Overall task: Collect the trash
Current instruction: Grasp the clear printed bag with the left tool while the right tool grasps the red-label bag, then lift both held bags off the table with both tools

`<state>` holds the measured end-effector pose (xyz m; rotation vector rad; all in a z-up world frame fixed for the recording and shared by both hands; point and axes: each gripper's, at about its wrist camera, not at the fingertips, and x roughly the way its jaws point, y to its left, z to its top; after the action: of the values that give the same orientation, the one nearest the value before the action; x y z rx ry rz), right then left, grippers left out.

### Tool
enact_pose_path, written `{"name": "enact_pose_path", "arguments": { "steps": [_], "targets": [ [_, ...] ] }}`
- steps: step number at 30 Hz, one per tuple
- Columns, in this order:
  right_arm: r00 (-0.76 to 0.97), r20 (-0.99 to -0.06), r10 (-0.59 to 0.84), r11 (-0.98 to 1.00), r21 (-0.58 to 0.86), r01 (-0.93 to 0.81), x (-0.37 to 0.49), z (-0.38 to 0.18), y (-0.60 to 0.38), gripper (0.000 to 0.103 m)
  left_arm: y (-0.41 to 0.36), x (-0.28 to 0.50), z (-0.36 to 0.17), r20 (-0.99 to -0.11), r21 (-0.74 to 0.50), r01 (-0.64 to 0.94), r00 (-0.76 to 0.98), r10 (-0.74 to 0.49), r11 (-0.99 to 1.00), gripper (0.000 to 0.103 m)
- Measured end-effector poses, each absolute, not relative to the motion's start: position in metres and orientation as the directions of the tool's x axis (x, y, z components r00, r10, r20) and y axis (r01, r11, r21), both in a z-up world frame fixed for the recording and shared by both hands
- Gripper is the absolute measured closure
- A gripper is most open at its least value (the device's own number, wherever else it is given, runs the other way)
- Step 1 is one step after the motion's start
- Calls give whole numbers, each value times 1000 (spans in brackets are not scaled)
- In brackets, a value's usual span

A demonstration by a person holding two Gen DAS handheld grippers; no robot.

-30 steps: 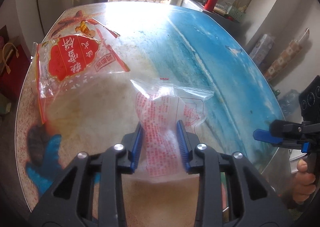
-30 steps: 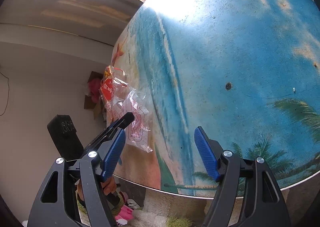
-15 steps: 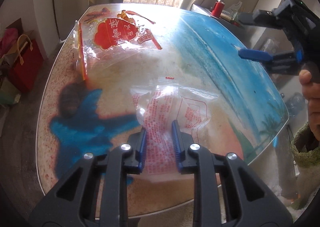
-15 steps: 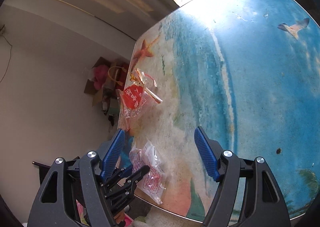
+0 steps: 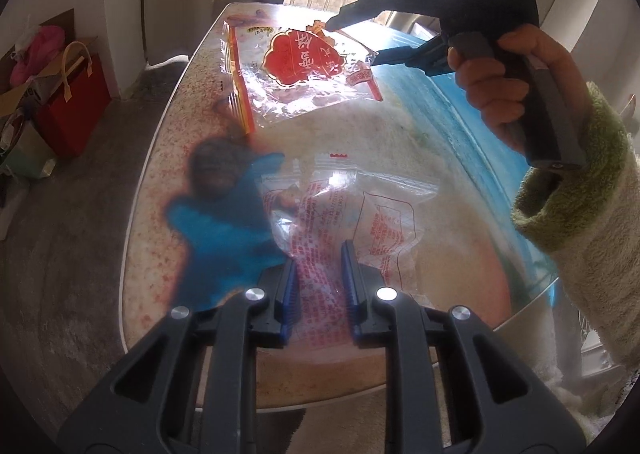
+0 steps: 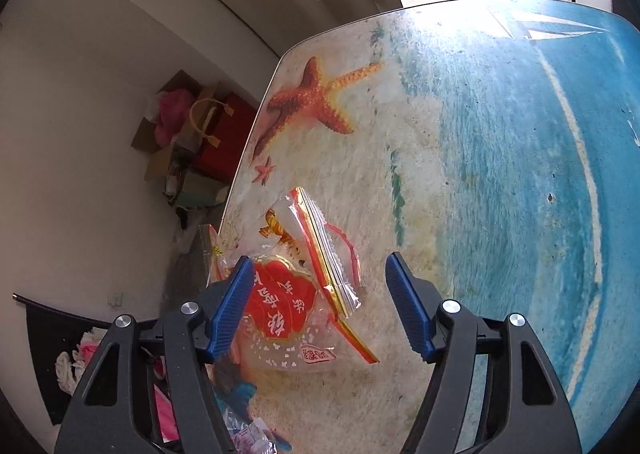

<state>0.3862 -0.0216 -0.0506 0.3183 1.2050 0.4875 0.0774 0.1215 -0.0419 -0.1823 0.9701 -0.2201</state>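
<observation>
Beach-print bench (image 6: 500,158) w/ starfish (image 6: 316,102) motif; red gift bag (image 5: 72,102) on floor by wall. Left tool (image 5: 318,280): jaws just closing, narrow, pinching clear wrapper w/ red print (image 5: 344,214) near bench's front edge. Right tool (image 6: 320,302): jaws just closing yet spread, poised over red-label wrapper (image 6: 288,306) lying flat nr far-left bench edge; not gripped. Right hand (image 5: 516,90) in green-cuffed sleeve (image 5: 580,190) on handle.

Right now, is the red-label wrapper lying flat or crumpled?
Mostly flat: the red-label wrapper lies spread on the table, clear film wrinkled, one edge raised.
</observation>
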Motion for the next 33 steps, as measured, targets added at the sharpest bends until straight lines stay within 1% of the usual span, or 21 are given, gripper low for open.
{"name": "enact_pose_path", "arguments": {
  "steps": [2,3,4,5,8,11,15,19,22,23,24,25,27,29,31,33],
  "targets": [
    [259,-829,495,868,455,-200,385,-58,-17,65,121,78,-42,-795,-250,104,546,-265,963,84],
    [256,-837,484,873,445,-198,383,-61,-17,72,120,78,-42,-795,-248,105,546,-264,963,84],
    [251,-840,481,875,445,-191,381,-64,-20,82,120,78,-42,-795,-246,106,546,-263,963,84],
    [249,-835,491,871,456,-184,378,-64,-23,91,119,78,-42,-796,-244,108,546,-263,964,84],
    [285,-831,477,879,448,-165,365,-55,-44,97,119,77,-42,-795,-243,109,546,-263,964,84],
    [317,-815,485,874,468,-133,345,-46,-77,98,119,77,-42,-795,-241,108,548,-260,964,84],
    [356,-828,433,900,419,-119,303,-35,-128,98,116,79,-41,-795,-242,109,547,-261,964,84],
    [373,-842,389,910,415,-12,257,-37,-192,98,110,84,-42,-795,-248,123,542,-274,961,84],
    [383,-852,356,904,419,91,222,-46,-233,94,104,88,-43,-794,-251,141,536,-287,958,84],
    [387,-854,348,899,421,122,210,-48,-243,91,101,89,-43,-793,-251,148,535,-291,957,84],
    [390,-853,347,890,430,149,200,-50,-252,86,98,91,-43,-794,-248,155,533,-293,956,84],
    [397,-850,346,881,441,174,191,-52,-260,76,95,93,-43,-794,-247,162,531,-295,956,84],
    [427,-840,335,867,452,209,176,-50,-272,60,90,96,-42,-796,-244,172,527,-298,954,84],
    [464,-827,317,869,449,208,165,-45,-277,50,86,98,-42,-798,-238,180,523,-298,954,84],
    [489,-806,334,862,471,188,161,-44,-276,43,82,100,-42,-800,-233,184,522,-296,955,84],
    [493,-795,354,862,482,157,163,-45,-270,39,80,100,-41,-802,-231,183,520,-293,956,84]
  ]
}}
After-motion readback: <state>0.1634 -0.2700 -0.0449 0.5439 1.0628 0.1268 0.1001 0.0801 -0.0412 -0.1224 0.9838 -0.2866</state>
